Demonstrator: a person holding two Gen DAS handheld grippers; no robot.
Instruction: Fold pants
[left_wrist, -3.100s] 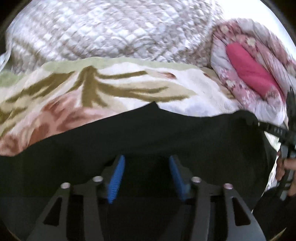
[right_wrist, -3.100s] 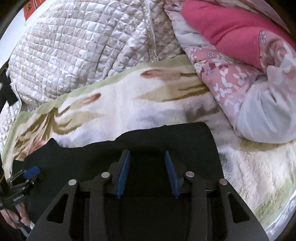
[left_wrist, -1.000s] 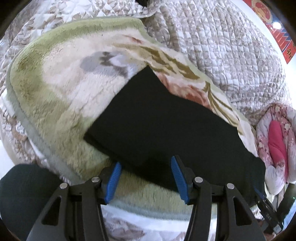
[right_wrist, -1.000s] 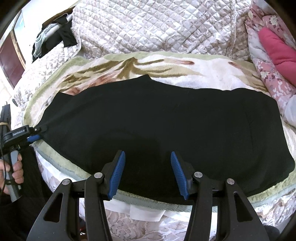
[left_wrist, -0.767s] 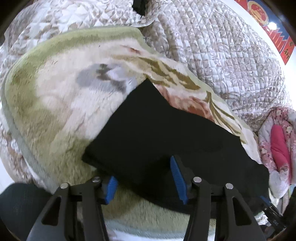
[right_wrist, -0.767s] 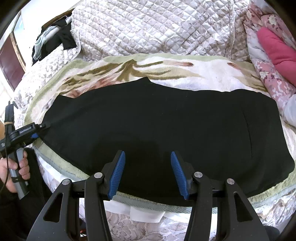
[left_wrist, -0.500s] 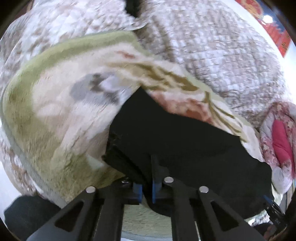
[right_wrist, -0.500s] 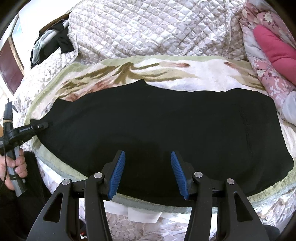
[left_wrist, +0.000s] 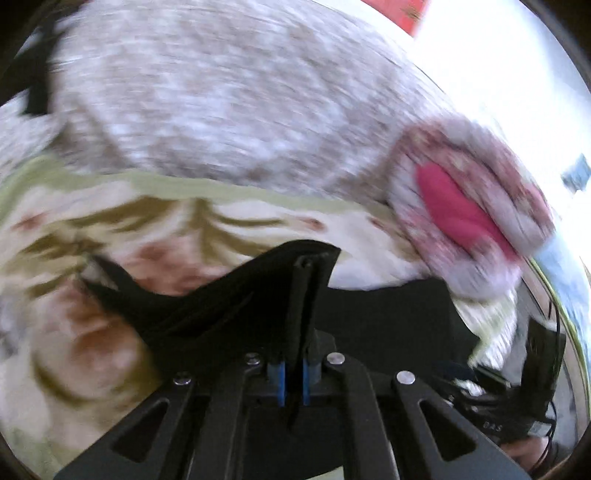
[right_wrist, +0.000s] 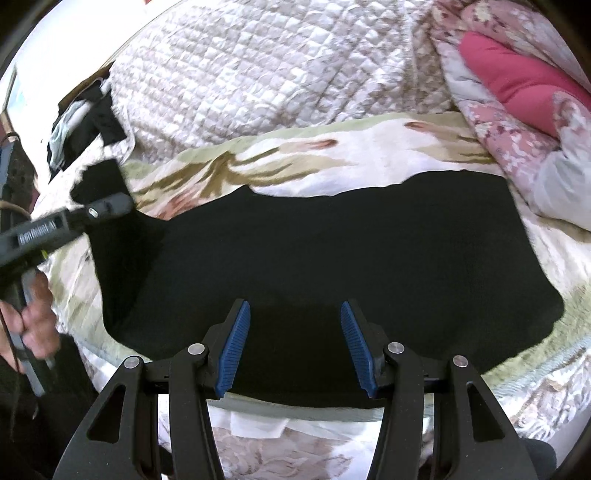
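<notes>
Two grippers worked over black pants (right_wrist: 332, 266) spread on a floral blanket (right_wrist: 332, 162). The left gripper (left_wrist: 291, 376) had its blue pads (left_wrist: 280, 380) pressed together on a pinched edge of the pants, and that edge stood up as a narrow ridge straight ahead of the fingertips. From the ridge the cloth fell away to the left of this gripper in a raised, sagging flap, while more of it lay flat to the right. This view was badly blurred.

The right gripper (right_wrist: 295, 347) hovered with its jaws spread wide and nothing between them. Its pads (right_wrist: 234, 347) sat above the near edge of the pants, which stretched ahead of it and to both sides across the blanket. Far to its left, the left gripper appeared side-on (right_wrist: 107, 206), held in a hand (right_wrist: 33, 314), with the end of the pants lifted clear of the blanket in its grasp.

Beyond the pants, ahead of both grippers, lay a pale quilt (right_wrist: 266, 74). A pink bundle (right_wrist: 517, 85) rested ahead and to the right.
</notes>
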